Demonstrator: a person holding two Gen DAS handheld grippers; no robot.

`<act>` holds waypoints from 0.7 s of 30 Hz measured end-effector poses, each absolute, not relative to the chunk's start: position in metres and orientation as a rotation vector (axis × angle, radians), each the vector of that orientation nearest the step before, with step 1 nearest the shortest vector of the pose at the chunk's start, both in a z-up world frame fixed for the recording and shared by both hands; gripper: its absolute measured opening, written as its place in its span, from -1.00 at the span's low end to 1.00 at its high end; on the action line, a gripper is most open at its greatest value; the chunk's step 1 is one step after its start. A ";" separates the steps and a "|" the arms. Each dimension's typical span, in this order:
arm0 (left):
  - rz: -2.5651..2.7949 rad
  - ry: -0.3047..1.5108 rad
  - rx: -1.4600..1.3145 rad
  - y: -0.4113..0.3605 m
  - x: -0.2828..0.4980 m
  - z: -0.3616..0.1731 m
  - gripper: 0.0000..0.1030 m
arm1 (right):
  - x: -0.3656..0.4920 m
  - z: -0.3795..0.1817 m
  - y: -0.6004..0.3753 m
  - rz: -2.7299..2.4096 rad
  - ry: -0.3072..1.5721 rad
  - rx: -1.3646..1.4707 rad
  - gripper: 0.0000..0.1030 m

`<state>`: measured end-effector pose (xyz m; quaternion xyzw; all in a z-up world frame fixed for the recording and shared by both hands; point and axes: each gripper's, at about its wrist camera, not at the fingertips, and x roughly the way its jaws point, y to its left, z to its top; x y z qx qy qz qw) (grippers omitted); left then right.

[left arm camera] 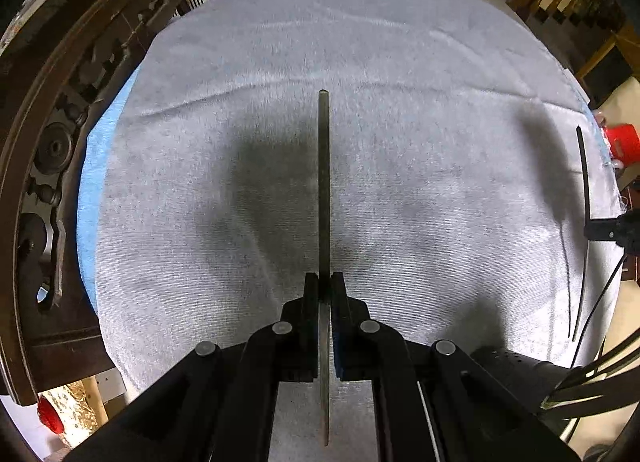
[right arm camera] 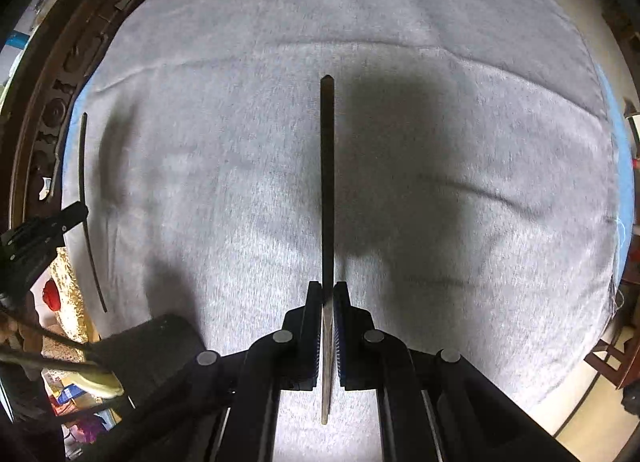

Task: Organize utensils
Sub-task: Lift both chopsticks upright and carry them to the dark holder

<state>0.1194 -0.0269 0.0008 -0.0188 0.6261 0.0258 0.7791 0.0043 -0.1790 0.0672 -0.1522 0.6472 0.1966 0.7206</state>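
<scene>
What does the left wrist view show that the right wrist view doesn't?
Only the left wrist view shows a red container past the cloth's right edge. Only the right wrist view shows a black box-like object low on the left. Both show a gray cloth with each gripper, left gripper and right gripper, shut on a thin dark utensil.

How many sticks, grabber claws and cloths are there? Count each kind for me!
Dark sticks: 2, one in the left gripper, one in the right gripper
Grippers: 2
Grey cloth: 1
Total: 5
</scene>
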 end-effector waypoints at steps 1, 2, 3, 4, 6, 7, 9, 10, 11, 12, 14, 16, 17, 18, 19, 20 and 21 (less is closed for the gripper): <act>0.054 1.343 -0.043 -0.026 0.119 0.004 -0.89 | 0.003 0.069 -0.181 0.437 1.424 -0.331 -0.87; 0.054 1.334 -0.044 -0.025 0.122 0.006 -0.89 | 0.002 0.070 -0.182 0.441 1.418 -0.324 -0.87; 0.053 1.322 -0.051 -0.024 0.119 0.010 -0.89 | 0.004 0.073 -0.184 0.445 1.412 -0.317 -0.87; 0.051 1.315 -0.055 -0.024 0.117 0.015 -0.89 | 0.003 0.078 -0.187 0.451 1.401 -0.306 -0.87; 0.043 1.287 -0.071 -0.022 0.111 0.023 -0.89 | 0.004 0.089 -0.194 0.468 1.370 -0.271 -0.87; 0.039 1.274 -0.081 -0.019 0.109 0.028 -0.89 | 0.000 0.093 -0.198 0.479 1.349 -0.246 -0.87; 0.036 1.236 -0.121 -0.014 0.101 0.036 -0.89 | -0.005 0.103 -0.206 0.494 1.298 -0.181 -0.87; 0.035 1.223 -0.142 -0.013 0.102 0.036 -0.89 | -0.008 0.109 -0.212 0.499 1.272 -0.147 -0.87; 0.033 1.204 -0.166 -0.011 0.099 0.040 -0.89 | -0.013 0.116 -0.222 0.508 1.243 -0.105 -0.87; 0.034 1.182 -0.183 -0.010 0.095 0.045 -0.89 | -0.017 0.121 -0.230 0.514 1.222 -0.076 -0.87; 0.031 1.133 -0.192 -0.012 0.089 0.051 -0.89 | -0.029 0.128 -0.245 0.526 1.163 -0.009 -0.87; 0.031 1.092 -0.210 -0.008 0.084 0.056 -0.89 | -0.038 0.132 -0.255 0.534 1.123 0.039 -0.87; 0.030 1.073 -0.223 -0.007 0.082 0.059 -0.89 | -0.045 0.135 -0.262 0.539 1.099 0.065 -0.87; 0.037 1.052 -0.232 -0.006 0.078 0.064 -0.89 | -0.046 0.137 -0.262 0.539 1.085 0.072 -0.87; 0.045 1.031 -0.237 -0.006 0.074 0.068 -0.89 | -0.055 0.134 -0.260 0.534 1.060 0.078 -0.87; 0.048 1.005 -0.244 -0.005 0.071 0.071 -0.89 | -0.061 0.136 -0.261 0.534 1.040 0.091 -0.87; 0.050 0.983 -0.254 -0.005 0.068 0.075 -0.89 | -0.066 0.141 -0.264 0.538 1.017 0.108 -0.87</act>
